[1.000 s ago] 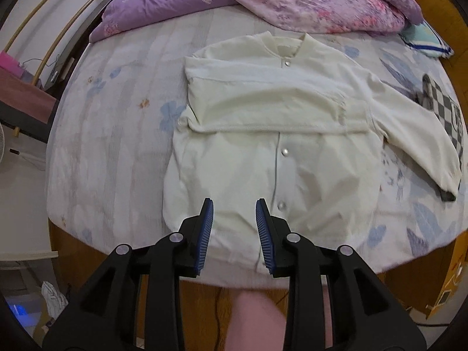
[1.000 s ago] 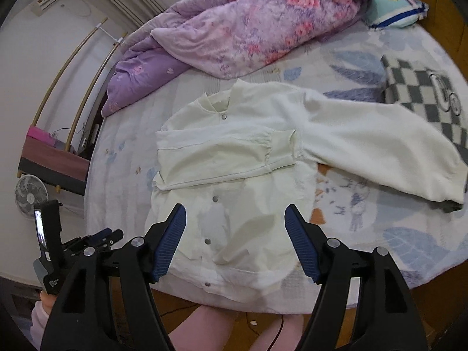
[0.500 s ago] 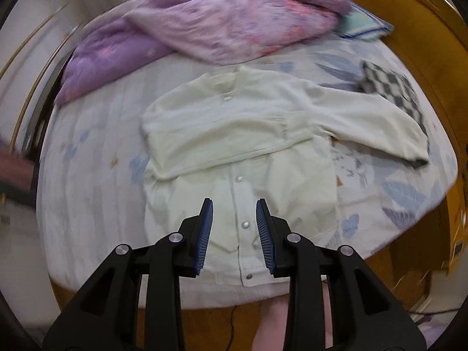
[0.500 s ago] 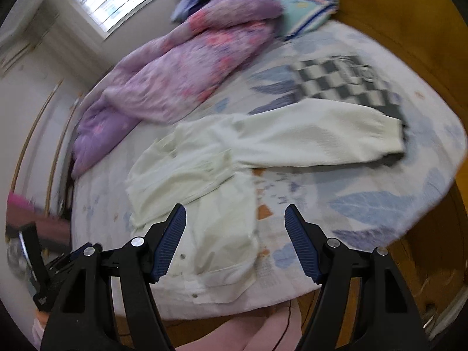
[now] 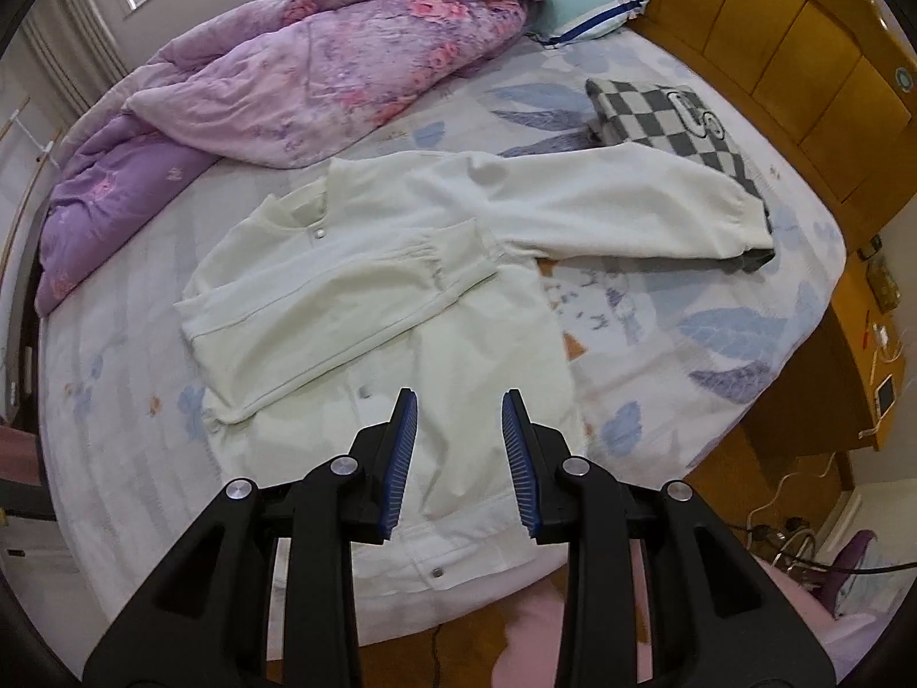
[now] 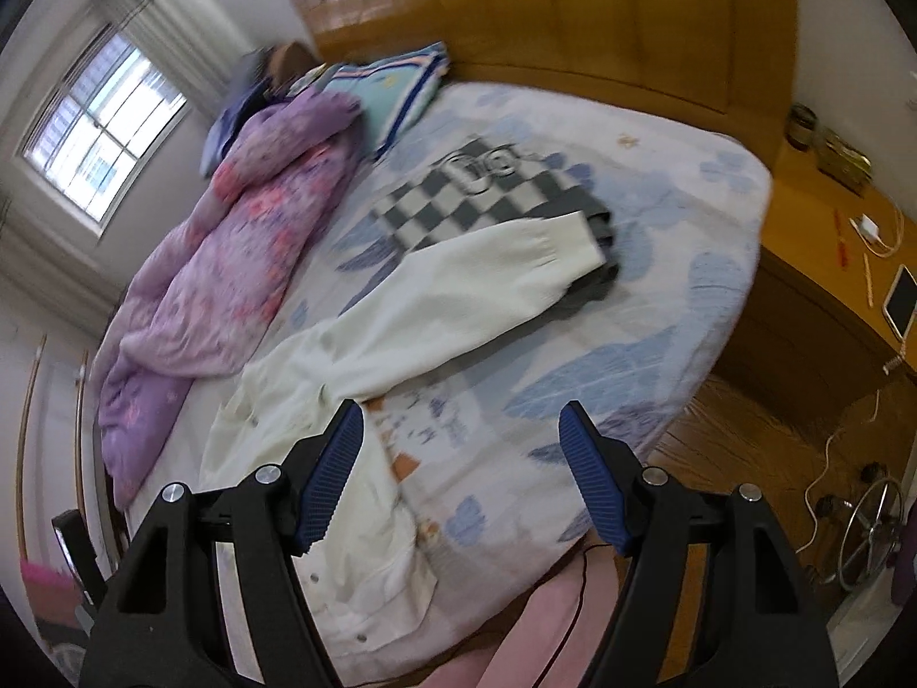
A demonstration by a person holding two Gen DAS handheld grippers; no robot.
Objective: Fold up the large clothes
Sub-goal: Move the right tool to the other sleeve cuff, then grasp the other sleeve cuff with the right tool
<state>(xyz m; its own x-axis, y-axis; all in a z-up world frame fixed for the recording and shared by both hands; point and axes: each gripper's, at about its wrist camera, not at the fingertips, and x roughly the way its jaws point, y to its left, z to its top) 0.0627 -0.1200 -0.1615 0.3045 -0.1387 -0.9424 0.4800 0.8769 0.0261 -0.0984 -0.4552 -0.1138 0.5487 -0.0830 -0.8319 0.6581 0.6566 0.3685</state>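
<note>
Cream jacket (image 5: 401, 309) lies flat, front up, on the bed (image 5: 716, 298); one sleeve is folded across the chest, the other sleeve (image 5: 619, 212) is stretched out, its cuff resting on a checkered cloth (image 5: 670, 114). Left gripper (image 5: 458, 447) hovers over the hem, jaws narrow, nothing between them. Right gripper (image 6: 461, 476) has its jaws opening wide, empty. Judgement: fabric soft, light, limp, will sag. Best hold is at the cuff (image 6: 573, 241), pinching the ribbing.
</note>
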